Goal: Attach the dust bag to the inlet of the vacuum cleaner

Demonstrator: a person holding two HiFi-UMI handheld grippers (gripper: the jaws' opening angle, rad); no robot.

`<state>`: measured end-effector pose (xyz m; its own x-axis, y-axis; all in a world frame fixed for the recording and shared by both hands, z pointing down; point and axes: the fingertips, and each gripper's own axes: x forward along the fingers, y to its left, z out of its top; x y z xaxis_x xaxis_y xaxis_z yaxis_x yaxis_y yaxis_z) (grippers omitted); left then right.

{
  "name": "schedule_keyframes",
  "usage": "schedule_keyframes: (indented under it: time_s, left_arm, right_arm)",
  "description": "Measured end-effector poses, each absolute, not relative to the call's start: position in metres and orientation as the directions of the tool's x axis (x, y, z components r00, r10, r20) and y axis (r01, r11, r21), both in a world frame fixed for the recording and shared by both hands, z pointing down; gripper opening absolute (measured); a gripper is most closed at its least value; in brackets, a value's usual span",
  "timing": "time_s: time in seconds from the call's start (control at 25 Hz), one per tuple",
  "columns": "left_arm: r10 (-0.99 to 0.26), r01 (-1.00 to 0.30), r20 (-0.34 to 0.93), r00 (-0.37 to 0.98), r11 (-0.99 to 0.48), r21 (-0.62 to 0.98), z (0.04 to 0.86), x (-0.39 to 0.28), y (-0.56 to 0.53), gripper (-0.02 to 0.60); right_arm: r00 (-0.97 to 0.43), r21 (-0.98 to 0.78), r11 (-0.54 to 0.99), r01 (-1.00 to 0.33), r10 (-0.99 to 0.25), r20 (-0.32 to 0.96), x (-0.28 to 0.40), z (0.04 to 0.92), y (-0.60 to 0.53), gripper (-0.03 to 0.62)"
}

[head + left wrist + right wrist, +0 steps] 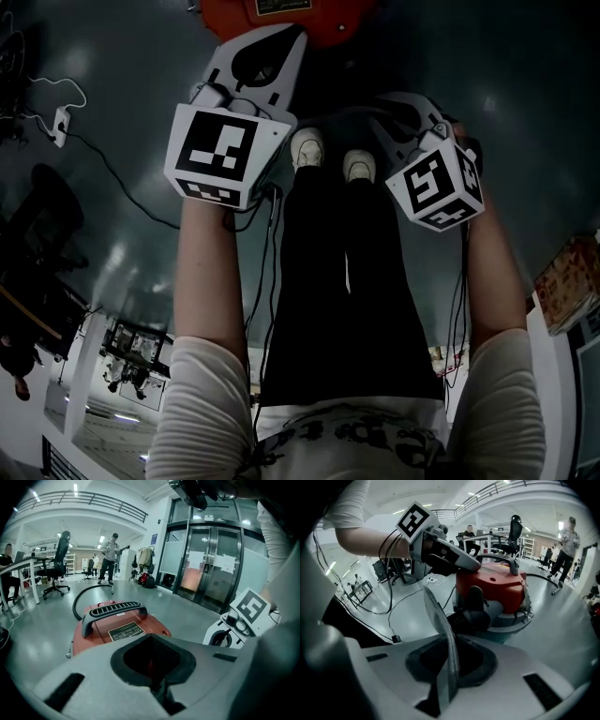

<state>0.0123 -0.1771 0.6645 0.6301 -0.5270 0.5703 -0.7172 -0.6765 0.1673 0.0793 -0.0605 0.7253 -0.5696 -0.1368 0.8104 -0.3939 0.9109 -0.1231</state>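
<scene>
- Dust bag point(446, 637): its thin grey edge is pinched in our right gripper point(447, 691) and stands up just ahead of the jaws.
- Vacuum cleaner point(492, 585) sits beyond it; the dark inlet point(471, 617) likely faces us.
- Left gripper point(157, 688): jaws together, nothing between them.
- Risk: the floppy edge could buckle or slip when pushed onto the inlet.
- Around: hose point(80, 599) behind the vacuum, cables point(389, 609) left of the right gripper. The left gripper crosses above our approach.

One red vacuum point(492, 585). Two grippers near it: left gripper point(272, 45), right gripper point(398, 108). One grey bag point(443, 639). Two white shoes point(307, 147).
</scene>
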Motion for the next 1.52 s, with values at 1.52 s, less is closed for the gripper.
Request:
schedule_keyframes:
  time_s: [1.52]
  left_arm:
    - [-0.507, -0.711, 0.579, 0.638, -0.678, 0.189, 0.664, 0.014, -0.179, 0.002]
  right_arm:
    - [-0.554, 0.041, 0.947, -0.318, -0.221, 0.803, 0.080, 0.726, -0.074, 0.046]
